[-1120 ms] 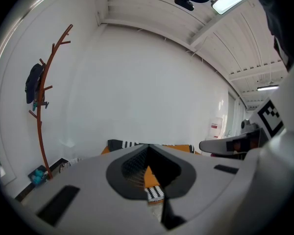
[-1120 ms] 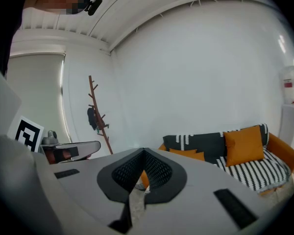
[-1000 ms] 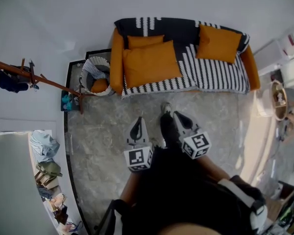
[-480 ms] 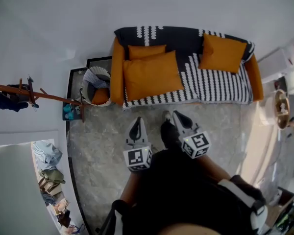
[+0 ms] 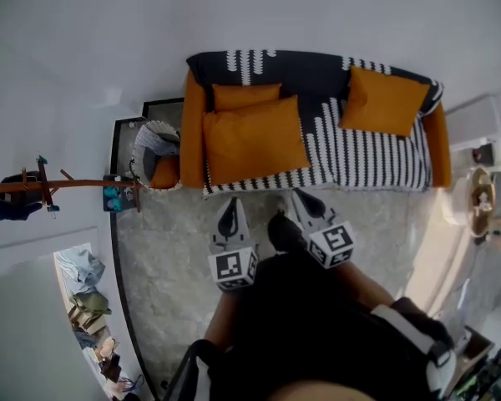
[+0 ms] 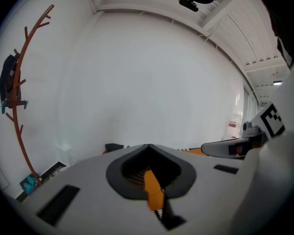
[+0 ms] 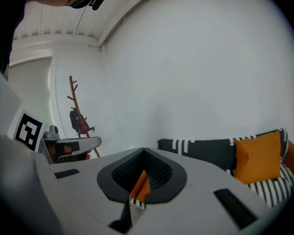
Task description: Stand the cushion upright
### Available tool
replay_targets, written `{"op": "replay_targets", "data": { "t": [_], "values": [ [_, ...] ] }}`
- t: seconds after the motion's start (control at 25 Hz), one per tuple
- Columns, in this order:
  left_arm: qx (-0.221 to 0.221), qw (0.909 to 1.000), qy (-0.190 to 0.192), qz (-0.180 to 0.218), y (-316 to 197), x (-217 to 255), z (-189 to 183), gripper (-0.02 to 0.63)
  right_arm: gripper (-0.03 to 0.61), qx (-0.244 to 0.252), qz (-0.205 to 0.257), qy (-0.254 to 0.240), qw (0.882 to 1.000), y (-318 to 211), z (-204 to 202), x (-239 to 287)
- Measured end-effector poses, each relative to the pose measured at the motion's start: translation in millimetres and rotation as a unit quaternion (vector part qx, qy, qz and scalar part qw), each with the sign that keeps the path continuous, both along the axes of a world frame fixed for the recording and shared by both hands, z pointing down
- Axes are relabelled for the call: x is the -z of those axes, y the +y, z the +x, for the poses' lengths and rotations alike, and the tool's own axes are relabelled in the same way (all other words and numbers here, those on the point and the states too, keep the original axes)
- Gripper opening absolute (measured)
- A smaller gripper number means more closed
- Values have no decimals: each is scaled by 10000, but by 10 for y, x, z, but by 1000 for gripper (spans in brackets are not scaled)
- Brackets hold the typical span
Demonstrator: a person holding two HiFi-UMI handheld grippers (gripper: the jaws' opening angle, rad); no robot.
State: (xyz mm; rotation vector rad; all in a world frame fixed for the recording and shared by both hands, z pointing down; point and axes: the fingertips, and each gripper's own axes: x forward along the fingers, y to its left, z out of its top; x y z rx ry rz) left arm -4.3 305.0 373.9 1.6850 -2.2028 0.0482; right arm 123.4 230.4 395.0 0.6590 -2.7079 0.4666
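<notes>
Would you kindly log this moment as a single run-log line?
stage: pre-grasp | left gripper: shut, empty | right gripper: shut, empty | large cushion: lying flat on sofa, untouched

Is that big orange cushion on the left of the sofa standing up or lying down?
Lying down: the big cushion spreads face-up over the sofa seat; the right cushion stands against the back.
</notes>
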Motion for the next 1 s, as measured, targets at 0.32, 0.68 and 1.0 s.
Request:
{"op": "replay_targets", "data": {
  "t": [0.32, 0.68, 1.0],
  "values": [
    [84, 9994, -152, -289, -559, -116, -137, -2, -9, 222, -32, 82, 9997, -723, -100, -82],
    [195, 9988, -120, -422, -852, -171, -365, -2, -9, 301, -84, 161, 9994, -1164, -333, -207],
    [89, 9986, 99, -516, -1117, -378, -773, -2, -9, 107, -142, 335, 9993, -1368, -626, -328]
  ]
}}
